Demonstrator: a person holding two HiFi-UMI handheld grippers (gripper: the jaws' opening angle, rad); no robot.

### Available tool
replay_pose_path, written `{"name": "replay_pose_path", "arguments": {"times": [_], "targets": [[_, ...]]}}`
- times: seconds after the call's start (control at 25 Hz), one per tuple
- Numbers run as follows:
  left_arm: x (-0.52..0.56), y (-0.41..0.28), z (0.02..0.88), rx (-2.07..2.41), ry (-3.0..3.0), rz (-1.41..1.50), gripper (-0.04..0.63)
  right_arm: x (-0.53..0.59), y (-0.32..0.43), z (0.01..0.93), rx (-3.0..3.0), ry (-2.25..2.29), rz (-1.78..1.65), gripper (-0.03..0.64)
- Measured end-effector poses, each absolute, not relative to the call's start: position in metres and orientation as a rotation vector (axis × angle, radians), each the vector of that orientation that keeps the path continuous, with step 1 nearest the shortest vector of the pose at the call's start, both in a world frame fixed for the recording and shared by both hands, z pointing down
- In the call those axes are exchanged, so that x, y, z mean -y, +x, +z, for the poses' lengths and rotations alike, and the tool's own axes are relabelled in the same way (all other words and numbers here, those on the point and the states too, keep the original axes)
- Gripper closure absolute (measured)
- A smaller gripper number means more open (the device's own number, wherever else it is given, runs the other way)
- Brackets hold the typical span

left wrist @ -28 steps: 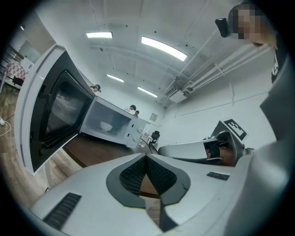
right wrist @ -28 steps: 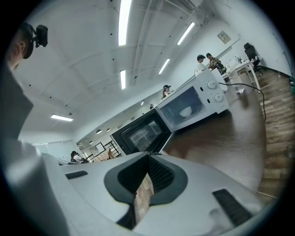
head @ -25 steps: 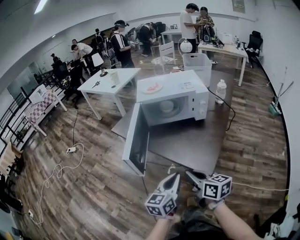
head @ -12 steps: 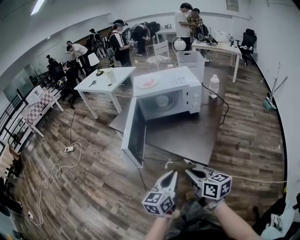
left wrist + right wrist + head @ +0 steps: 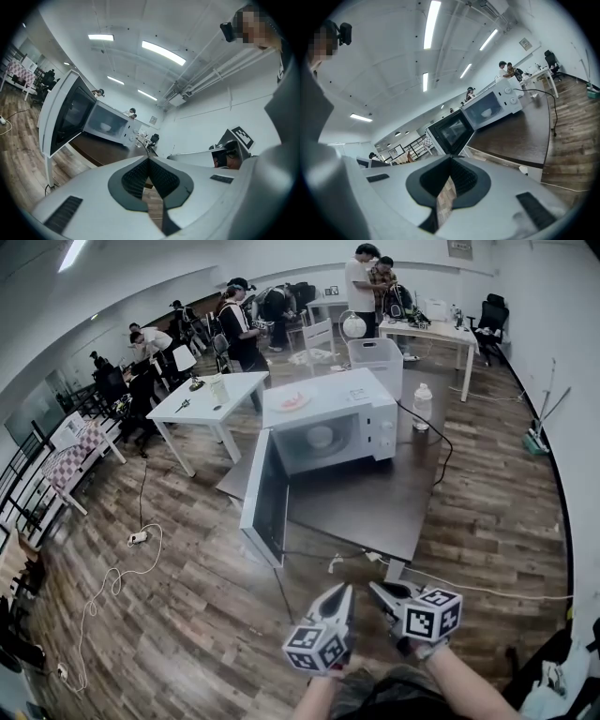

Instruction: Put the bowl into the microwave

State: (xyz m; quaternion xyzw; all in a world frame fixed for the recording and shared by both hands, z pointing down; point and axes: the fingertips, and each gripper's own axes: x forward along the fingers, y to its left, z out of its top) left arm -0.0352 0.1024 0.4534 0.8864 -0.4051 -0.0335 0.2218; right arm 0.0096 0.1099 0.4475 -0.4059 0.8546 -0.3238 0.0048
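left gripper (image 5: pixel 149 161) is pinched together with nothing in it, and right gripper (image 5: pixel 451 161) is the same, jaws closed on thin air. both hang low near the person's body, well short of the table (image 5: pixel 375 512). the bowl (image 5: pixel 320 437) sits far out ahead of them, a bit to the left, already inside the microwave (image 5: pixel 323 395), so i'd say the main job is done. the door (image 5: pixel 265 507) hangs wide open, swung toward the grippers and ahead-left of the left one.

if shutting it is the next bit, my take: step in first, since nothing is in reach from here. keep the jaws closed and use the left one's tip as a pusher on the door's outer face, near the free edge rather than the hinge. follow the arc gently and ease off at the end so the microwave doesn't slide on the table or rattle the bowl.
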Motion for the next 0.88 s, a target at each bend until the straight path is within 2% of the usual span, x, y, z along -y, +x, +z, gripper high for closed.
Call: {"name": "replay_pose_path", "arguments": {"times": [0.88], "targets": [[-0.1005,-0.0332,0.4499,1.138,2.426,-0.124,0.595,-0.1055,0.0199,0.4437,-2.655,-1.284,-1.024,0.617]]}}
